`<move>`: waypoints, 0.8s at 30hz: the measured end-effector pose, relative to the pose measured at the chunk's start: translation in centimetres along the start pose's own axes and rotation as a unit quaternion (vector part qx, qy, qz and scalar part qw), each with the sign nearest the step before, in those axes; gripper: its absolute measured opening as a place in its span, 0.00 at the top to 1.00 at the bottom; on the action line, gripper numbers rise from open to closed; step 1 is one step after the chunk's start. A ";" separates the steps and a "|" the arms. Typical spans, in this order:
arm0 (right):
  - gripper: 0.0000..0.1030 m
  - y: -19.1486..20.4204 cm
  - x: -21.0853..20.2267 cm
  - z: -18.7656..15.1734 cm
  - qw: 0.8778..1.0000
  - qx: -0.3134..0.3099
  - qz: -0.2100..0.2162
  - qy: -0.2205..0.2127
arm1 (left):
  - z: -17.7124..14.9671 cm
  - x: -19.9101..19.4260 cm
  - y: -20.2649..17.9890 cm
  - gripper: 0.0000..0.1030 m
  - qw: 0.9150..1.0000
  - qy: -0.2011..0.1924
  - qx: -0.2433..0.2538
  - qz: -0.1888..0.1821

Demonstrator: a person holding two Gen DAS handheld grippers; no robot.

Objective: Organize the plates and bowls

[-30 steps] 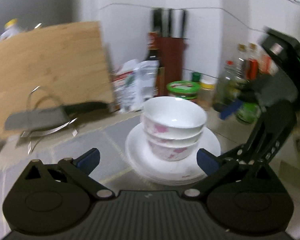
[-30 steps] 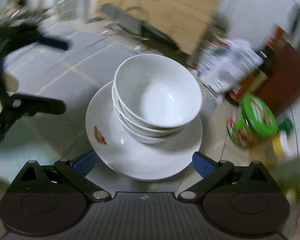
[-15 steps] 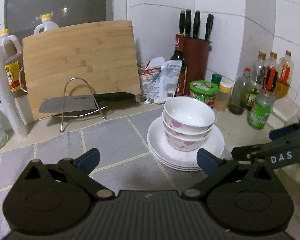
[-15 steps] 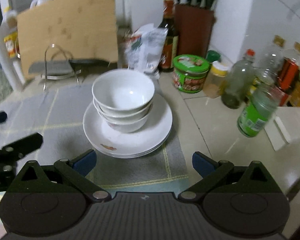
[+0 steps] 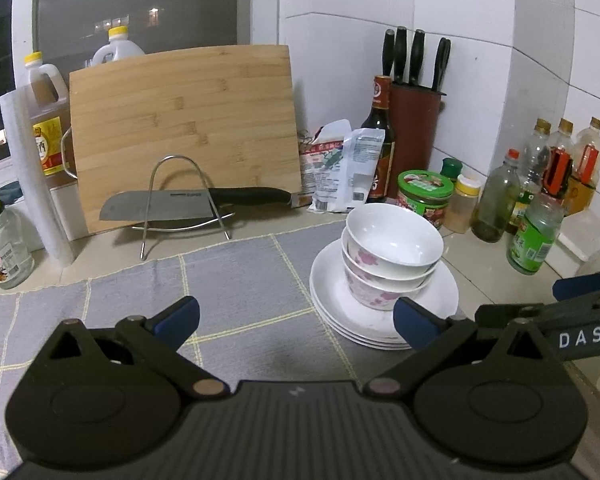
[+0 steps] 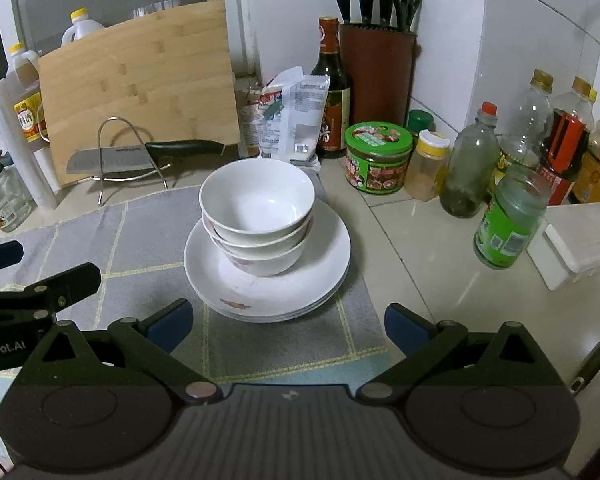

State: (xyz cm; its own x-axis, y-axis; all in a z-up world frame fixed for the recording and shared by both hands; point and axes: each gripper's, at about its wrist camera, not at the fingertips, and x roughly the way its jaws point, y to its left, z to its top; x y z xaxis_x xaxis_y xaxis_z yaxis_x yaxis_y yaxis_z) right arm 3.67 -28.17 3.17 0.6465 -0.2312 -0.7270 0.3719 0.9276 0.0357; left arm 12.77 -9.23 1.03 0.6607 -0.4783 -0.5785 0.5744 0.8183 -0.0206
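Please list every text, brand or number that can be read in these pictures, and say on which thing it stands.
"DAS": on the right hand-held gripper, its arm seen in the left wrist view.
"Robot.AI": on the left hand-held gripper, start cut off by the picture's edge.
Labels on the bottles, green jar, packet and cleaver: too small to read.

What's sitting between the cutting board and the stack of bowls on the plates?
In the right wrist view, a cleaver on a wire stand lies before the cutting board; then bare counter and grey mat reach the stacked bowls.
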 end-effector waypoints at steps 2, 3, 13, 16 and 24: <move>0.00 0.0 -0.2 0.1 1.000 0.000 0.000 -0.004 | 0.0 0.0 0.0 0.01 1.000 0.000 0.000 0.001; 0.00 0.0 -0.3 0.2 1.000 0.001 0.000 -0.006 | 0.1 0.0 0.0 0.01 1.000 0.001 0.001 0.002; 0.00 0.3 -0.7 0.2 1.000 0.002 0.003 -0.011 | 0.3 -0.2 0.2 0.01 1.000 0.004 -0.004 0.009; 0.00 0.4 -0.9 0.2 1.000 0.001 0.002 -0.013 | 0.3 -0.3 0.2 0.01 1.000 0.003 -0.002 0.010; 0.00 0.6 -1.0 0.2 1.000 0.001 0.001 -0.016 | 0.4 -0.4 0.3 0.01 1.000 0.004 -0.003 0.010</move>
State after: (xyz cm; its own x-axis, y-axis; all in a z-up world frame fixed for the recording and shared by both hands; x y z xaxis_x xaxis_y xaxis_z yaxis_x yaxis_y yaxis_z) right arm 3.35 -27.47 4.03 0.6682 -0.2385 -0.7047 0.3714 0.9277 0.0381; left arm 12.88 -8.91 1.57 0.6687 -0.4591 -0.5848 0.5579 0.8298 -0.0134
